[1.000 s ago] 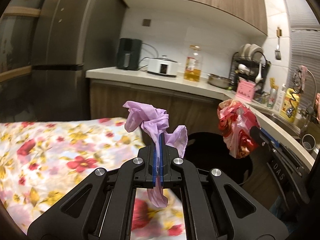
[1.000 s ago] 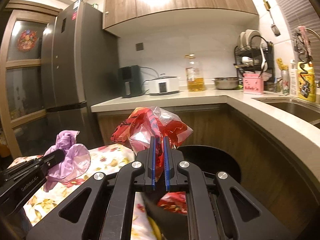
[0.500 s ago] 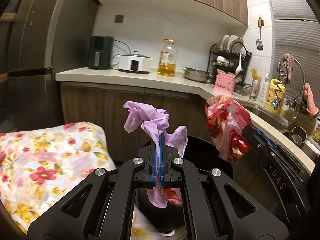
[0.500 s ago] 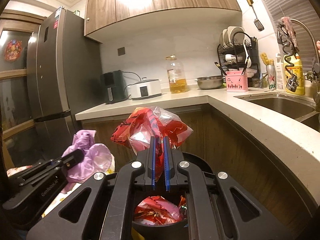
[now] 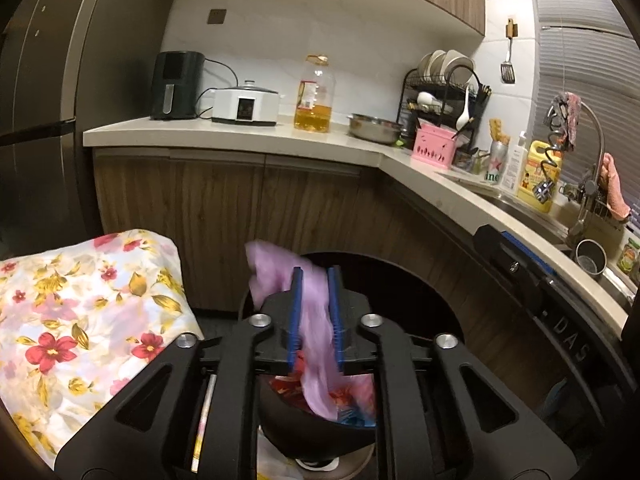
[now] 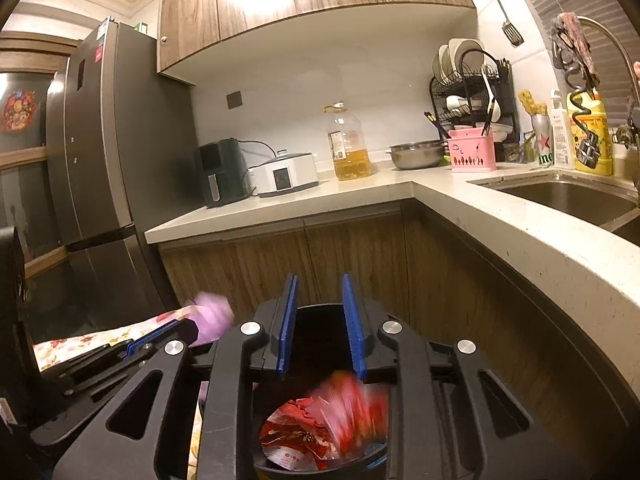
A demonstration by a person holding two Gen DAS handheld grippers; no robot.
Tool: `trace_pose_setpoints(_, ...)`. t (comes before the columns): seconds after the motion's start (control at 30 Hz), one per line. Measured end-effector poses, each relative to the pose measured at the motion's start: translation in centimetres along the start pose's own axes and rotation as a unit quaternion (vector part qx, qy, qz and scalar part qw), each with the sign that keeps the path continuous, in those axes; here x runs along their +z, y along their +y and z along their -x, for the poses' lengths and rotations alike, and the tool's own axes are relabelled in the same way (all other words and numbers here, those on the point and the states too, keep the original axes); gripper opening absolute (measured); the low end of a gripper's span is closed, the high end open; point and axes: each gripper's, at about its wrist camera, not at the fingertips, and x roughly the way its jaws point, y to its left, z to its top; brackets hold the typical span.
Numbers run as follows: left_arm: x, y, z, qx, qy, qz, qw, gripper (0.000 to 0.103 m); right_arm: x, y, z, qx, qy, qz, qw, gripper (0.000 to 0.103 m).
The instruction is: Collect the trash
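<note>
Trash bin (image 6: 320, 464) stood below both grippers. Left gripper (image 5: 315, 316) was opening, purple bag (image 5: 316, 336) slipping loose between its fingers. Right gripper (image 6: 320, 324), opening, held nothing; red bag (image 6: 344, 416) lay blurred in the bin.

purple bag (image 5: 316, 328): motion-blurred | red bag (image 6: 352, 408): blurred | bin (image 6: 320, 470): mostly hidden

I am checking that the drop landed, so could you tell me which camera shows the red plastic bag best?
The right wrist view: the red plastic bag, blurred, lies in the black bin below the opening right gripper. The left wrist view shows only red scraps behind the purple bag.
</note>
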Motion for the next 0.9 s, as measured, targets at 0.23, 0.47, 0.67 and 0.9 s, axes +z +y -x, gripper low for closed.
trace_pose_setpoints(0.23,-0.4,1.2,1.4,0.027,-0.007,0.015,0.9995,0.057,-0.3,0.4,0.5,-0.008,0.007,0.003,1.0,0.063)
trace_pose_setpoints(0.47,-1.5,3.4,5.5,0.117,-0.02,0.007,0.9929,0.079,-0.9,2.1,1.9,-0.008,0.015,0.012,1.0,0.088)
trace_pose_setpoints(0.67,-2.7,5.3,10.1,0.179,-0.028,0.012,0.9834,0.091,-1.4,4.1,3.4,-0.002,0.02,0.028,0.999,0.097)
trace_pose_setpoints(0.9,-3.8,7.1,15.2,0.224,-0.03,0.022,0.9738,0.097,-2.0,6.5,5.7,-0.003,0.032,0.049,0.998,0.097)
